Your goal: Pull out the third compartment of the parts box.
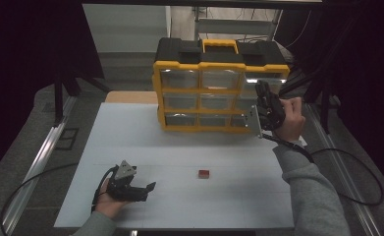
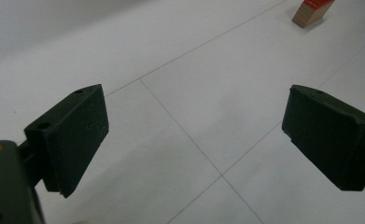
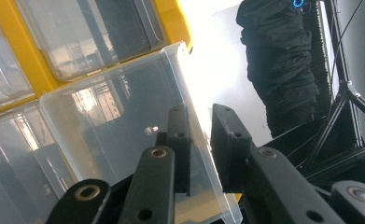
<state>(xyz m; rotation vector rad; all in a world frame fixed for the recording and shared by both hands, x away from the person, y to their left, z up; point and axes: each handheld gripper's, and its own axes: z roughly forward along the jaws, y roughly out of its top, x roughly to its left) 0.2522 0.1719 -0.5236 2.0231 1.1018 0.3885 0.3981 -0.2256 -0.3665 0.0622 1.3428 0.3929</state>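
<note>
A yellow and black organizer (image 1: 219, 64) with clear drawers stands at the back of the white table (image 1: 130, 137). My right gripper (image 1: 264, 105) is at its right column. In the right gripper view its jaws (image 3: 201, 116) are shut on the front wall of a clear drawer (image 3: 115, 116) that sticks out of the yellow frame (image 3: 31, 65). My left gripper (image 1: 148, 189) rests near the table's front left, open, with nothing between its fingers (image 2: 194, 121). A small red-topped block (image 1: 204, 173) lies on the table to its right, and the same block (image 2: 311, 10) shows far ahead in the left gripper view.
The table's left edge borders a metal rail (image 1: 37, 162). Cables (image 1: 356, 196) trail off both sides of the table. Dark stands and black cloth (image 3: 283, 60) rise to the right of the organizer.
</note>
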